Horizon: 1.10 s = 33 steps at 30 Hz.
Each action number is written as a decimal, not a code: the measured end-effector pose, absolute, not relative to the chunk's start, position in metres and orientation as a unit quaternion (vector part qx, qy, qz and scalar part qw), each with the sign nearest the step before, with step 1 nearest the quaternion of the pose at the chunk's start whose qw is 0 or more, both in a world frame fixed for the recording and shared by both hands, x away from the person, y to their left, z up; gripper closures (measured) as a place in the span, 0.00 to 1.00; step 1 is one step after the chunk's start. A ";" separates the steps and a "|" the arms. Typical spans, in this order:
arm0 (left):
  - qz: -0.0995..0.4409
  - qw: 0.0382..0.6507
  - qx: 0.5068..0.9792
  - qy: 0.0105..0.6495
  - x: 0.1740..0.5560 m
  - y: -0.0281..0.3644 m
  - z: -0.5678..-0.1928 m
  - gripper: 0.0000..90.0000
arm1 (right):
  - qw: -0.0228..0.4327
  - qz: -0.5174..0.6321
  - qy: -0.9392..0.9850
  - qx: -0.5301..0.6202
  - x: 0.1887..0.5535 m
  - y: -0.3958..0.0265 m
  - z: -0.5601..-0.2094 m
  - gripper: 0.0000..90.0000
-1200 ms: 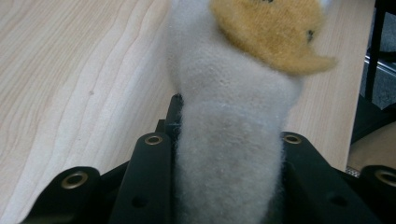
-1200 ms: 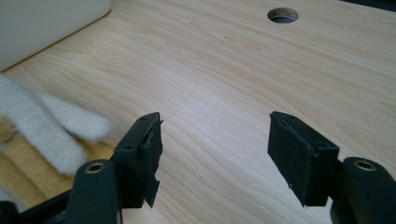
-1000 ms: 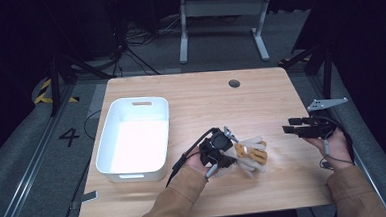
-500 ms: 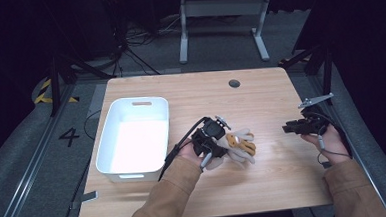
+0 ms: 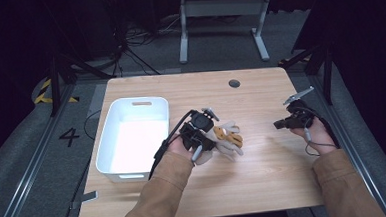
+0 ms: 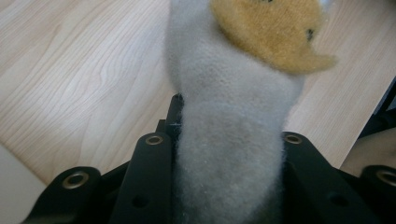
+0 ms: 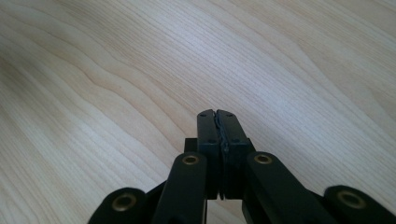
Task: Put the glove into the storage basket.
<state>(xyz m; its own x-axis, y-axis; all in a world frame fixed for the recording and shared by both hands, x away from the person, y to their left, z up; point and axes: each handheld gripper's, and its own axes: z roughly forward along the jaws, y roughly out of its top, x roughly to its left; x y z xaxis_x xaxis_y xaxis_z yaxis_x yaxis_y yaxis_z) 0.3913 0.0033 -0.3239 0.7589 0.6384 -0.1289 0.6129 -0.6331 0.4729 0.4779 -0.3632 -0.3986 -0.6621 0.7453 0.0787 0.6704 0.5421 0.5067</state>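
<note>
Wooden table [image 5: 265, 185], light grain, a small dark round grommet [image 5: 234, 83] near its far edge. The person's forearms in tan sleeves [image 5: 161, 200] come in from the near edge.

White plastic bin [image 5: 113, 137], rectangular with a slot handle at its far end, sits on the table's left part, long side running away from the person. Nothing visible inside it.

Plush toy [image 5: 226, 138], pale grey-white with an orange-tan patch, near the table's middle, just right of the bin and apart from it. Limbs splay toward the right. In the left gripper view the toy [image 6: 233, 140] rises between the two black jaws, its grey body squeezed narrow where they press it on both sides, the orange patch at the top.

Left gripper [image 5: 206, 138]: clamped on the plush toy, beside the bin's right wall. Whether the toy's far end touches the tabletop cannot be told from above.

Right gripper [image 5: 279, 125]: well apart from the toy, over the table's right part, pointing left toward it, its grey plate on top. Its jaws have just been closing; in the right gripper view [image 7: 218, 114] they meet pad to pad with nothing between them, bare wood beneath.
</note>
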 end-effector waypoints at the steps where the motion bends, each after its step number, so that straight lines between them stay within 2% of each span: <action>1: 0.026 0.252 0.902 0.350 0.391 0.005 -0.323 0.78 | 0.073 0.256 0.876 0.402 0.479 -0.362 -0.400 0.99; 15: 0.039 0.238 0.874 0.422 0.399 0.041 -0.303 0.78 | 0.070 0.258 0.874 0.406 0.476 -0.365 -0.400 0.99; 23: 0.064 0.225 0.859 0.456 0.406 0.054 -0.291 0.78 | 0.069 0.269 0.869 0.409 0.472 -0.374 -0.396 0.99; 33: 0.064 0.216 0.833 0.505 0.417 0.074 -0.286 0.78 | 0.074 0.272 0.864 0.417 0.463 -0.385 -0.395 0.99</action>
